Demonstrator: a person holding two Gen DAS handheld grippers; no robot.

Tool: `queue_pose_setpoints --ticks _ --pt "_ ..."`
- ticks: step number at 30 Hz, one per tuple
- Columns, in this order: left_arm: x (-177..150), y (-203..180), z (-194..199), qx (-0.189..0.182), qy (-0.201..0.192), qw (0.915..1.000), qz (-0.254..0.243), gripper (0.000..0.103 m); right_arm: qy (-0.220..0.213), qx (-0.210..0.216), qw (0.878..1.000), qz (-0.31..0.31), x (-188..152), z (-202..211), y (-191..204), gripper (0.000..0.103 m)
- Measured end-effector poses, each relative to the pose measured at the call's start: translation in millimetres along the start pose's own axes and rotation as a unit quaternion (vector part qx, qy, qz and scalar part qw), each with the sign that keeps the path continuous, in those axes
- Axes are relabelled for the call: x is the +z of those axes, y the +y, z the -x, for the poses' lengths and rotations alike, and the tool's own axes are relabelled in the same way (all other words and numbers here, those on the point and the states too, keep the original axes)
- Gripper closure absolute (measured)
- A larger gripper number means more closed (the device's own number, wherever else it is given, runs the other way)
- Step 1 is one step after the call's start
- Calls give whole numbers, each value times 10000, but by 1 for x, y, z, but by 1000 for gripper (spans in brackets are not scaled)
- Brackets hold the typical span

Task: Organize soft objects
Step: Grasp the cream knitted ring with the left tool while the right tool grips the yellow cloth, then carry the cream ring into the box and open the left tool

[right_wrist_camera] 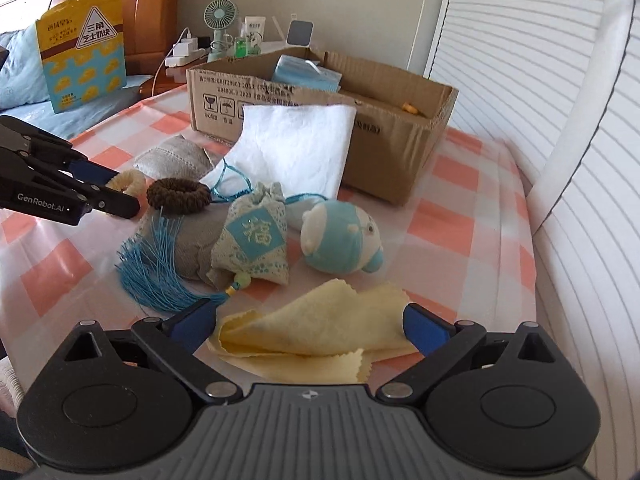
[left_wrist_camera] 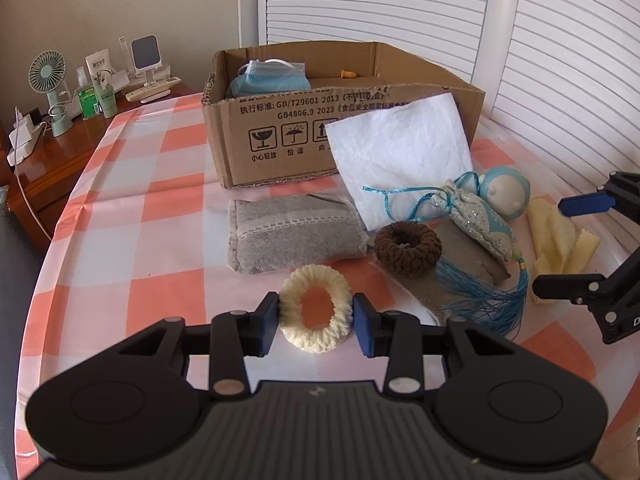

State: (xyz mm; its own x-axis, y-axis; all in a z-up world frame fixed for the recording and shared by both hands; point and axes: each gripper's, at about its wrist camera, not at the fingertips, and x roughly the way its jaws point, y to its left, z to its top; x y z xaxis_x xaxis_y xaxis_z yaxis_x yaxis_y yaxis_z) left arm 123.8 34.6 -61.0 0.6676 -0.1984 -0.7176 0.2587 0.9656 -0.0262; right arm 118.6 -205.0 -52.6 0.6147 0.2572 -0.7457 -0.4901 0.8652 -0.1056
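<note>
A cream knitted hair ring sits between the two blue pads of the left gripper, squeezed into an oval, so this claw is clamped on it just above the pink and white checked cloth. It is ribbed, soft and hollow in the middle. In the right wrist view only a small arc of that ring shows, past the left gripper's black arm at the left edge.

The right gripper has its jaws spread wide, one on each side of a folded pale yellow cloth with pinked edges; the pads do not press on it. The left view shows this gripper only as black arms and one blue pad at the far right.

Just beyond the ring lie a grey fabric pouch and a brown knitted hair ring, which rests on a grey bag. Beside them is a pale blue sachet with a blue tassel; its woven character panel is readable only from the right wrist. Next to it lies a small blue and white plush toy, whose face shows only in that view.

A white padded sheet leans against an open cardboard box, which holds a blue face mask. Behind, a wooden side table carries a small green fan and bottles. Only the right view shows a yellow snack bag propped against a wooden headboard.
</note>
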Motion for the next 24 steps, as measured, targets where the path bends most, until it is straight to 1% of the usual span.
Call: queue_pose_setpoints --ticks 2,5,10,12,13,15,16,18,19,21,22,23,24 --pt "0 0 0 5 3 10000 5 65 68 -49 10000 -17 -5 -2 -2 3" --pt "1 0 0 2 3 10000 -4 65 68 3 9998 -181 -9 -1 -6 4" --pt "2 0 -1 -45 13 10000 -46 65 45 24 9997 -249 -10 -3 -13 5" --pt "2 0 -1 -49 15 10000 -43 65 2 47 9996 -293 -10 -1 -13 14" --pt "2 0 -1 -56 14 10000 -38 65 -17 34 9996 -293 -10 0 -12 17" --pt "2 1 -1 -69 25 10000 -23 65 -44 -28 9996 -295 -10 3 -10 28" --pt "2 1 -1 -80 27 10000 -29 65 -51 -60 9995 -303 -10 5 -9 31" --pt "2 1 0 -88 17 9999 -70 65 -55 -109 9994 -322 -10 7 -8 48" --pt "3 1 0 -86 14 9999 -102 65 -44 -127 9994 -335 -10 8 -7 52" --pt "3 0 2 -89 10 9998 -170 65 -5 -217 9991 -352 -9 10 -5 64" --pt "3 0 3 -105 10 9997 -212 65 13 -258 9991 -341 -8 11 -4 67" --pt "4 0 3 -120 12 9996 -239 65 24 -281 9990 -335 -8 11 -3 73" --pt "4 0 4 -135 16 9996 -258 65 39 -308 9990 -332 -7 12 -2 75"
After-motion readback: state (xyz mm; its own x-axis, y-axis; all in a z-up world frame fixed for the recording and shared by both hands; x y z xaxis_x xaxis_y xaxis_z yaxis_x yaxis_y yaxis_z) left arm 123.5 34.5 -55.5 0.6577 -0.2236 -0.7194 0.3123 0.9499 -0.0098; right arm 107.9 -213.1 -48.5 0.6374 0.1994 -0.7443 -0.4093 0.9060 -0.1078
